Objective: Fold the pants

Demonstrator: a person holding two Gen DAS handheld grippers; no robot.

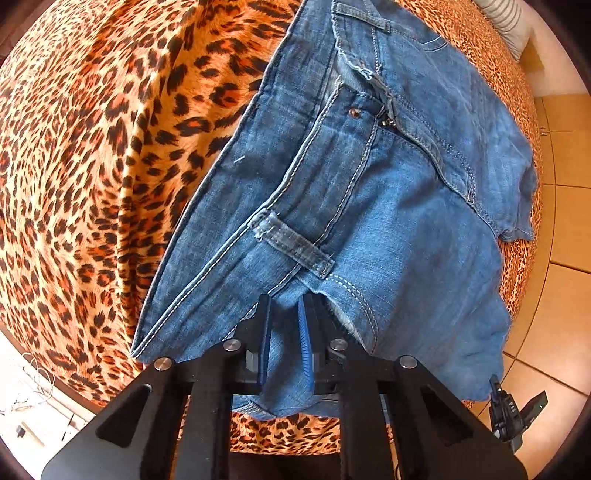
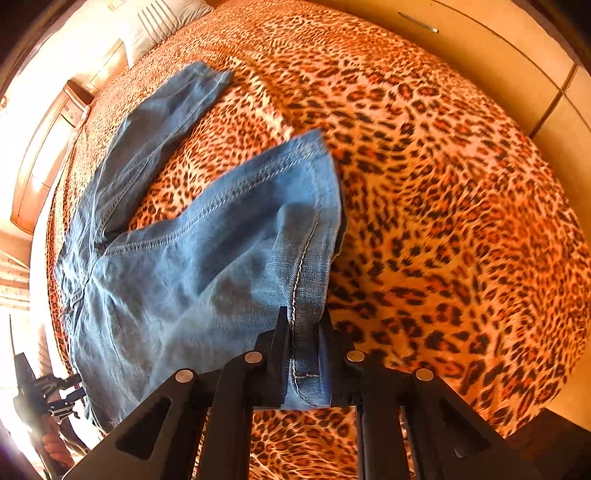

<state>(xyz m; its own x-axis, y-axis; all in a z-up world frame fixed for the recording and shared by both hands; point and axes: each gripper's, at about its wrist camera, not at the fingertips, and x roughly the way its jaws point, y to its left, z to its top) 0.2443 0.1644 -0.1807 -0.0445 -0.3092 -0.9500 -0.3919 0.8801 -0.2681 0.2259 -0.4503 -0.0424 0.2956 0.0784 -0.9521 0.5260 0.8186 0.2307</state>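
Observation:
Blue jeans (image 1: 388, 206) lie on a leopard-print bedspread (image 1: 92, 166). In the left wrist view the waistband with a belt loop (image 1: 291, 243) and copper rivet runs toward me. My left gripper (image 1: 286, 306) is shut on the jeans' waist edge, denim pinched between its blue pads. In the right wrist view the jeans (image 2: 207, 258) spread left, one leg (image 2: 155, 140) reaching far back. My right gripper (image 2: 304, 321) is shut on a seamed edge of the jeans, lifting it off the bedspread (image 2: 443, 206).
A striped pillow (image 1: 506, 22) lies at the bed's head; it also shows in the right wrist view (image 2: 162, 26). Tiled floor (image 1: 565, 229) runs along the bed's right side. A wooden nightstand (image 2: 51, 155) stands beyond. The other gripper (image 1: 513, 413) shows at the lower right.

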